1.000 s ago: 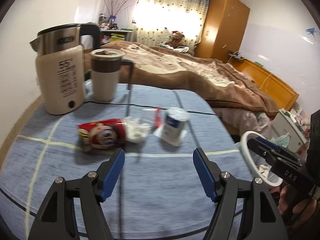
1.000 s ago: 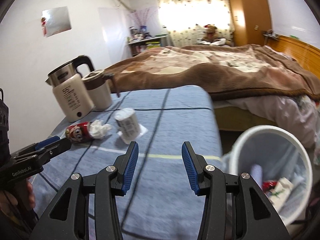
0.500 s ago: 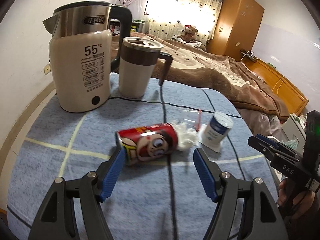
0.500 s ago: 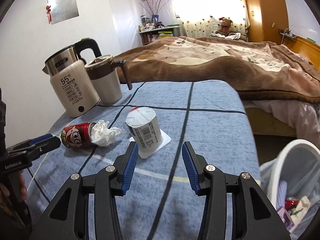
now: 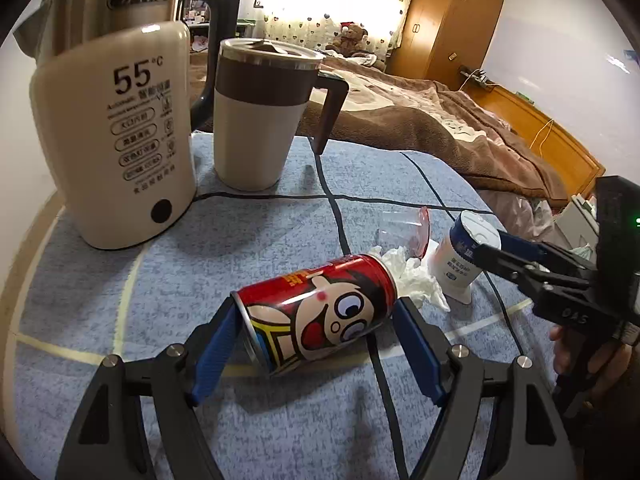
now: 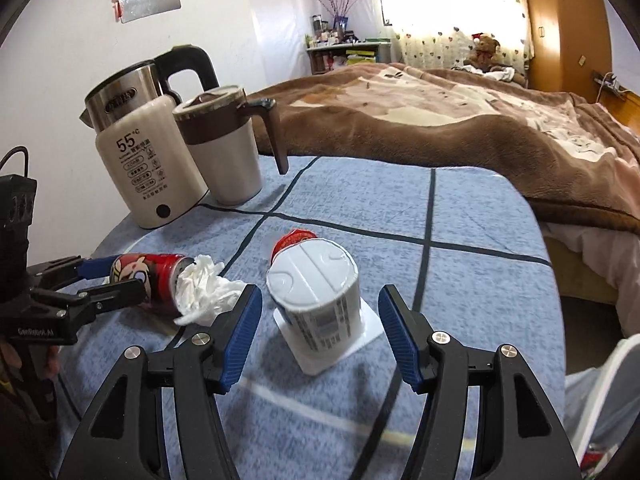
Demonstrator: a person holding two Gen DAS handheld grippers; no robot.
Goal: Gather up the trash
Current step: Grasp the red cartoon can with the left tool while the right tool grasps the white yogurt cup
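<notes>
A red cartoon-print can (image 5: 320, 320) lies on its side on the blue tablecloth (image 5: 280, 232). My left gripper (image 5: 316, 354) has a blue pad at each end of the can; its jaws are opening and do not press it. A crumpled white tissue (image 5: 416, 276) sits at the can's far end. A white yogurt cup (image 6: 316, 300) stands upside down on a white square. My right gripper (image 6: 320, 336) has the cup between its widening jaws, with gaps on both sides. The right wrist view also shows the can (image 6: 160, 272), the tissue (image 6: 204, 292) and the left gripper (image 6: 120, 282).
A cream electric kettle (image 5: 116, 136) and a lidded mug (image 5: 260, 120) stand at the back left, with a black cord across the cloth. A clear wrapper with a red rim (image 5: 422, 232) lies behind the cup. A white bin (image 6: 600, 392) stands off the table's right edge, and a bed lies beyond.
Both grippers have moved forward and down onto the trash. The can now lies between the left fingers and the cup between the right. The right jaws have clearly widened.
</notes>
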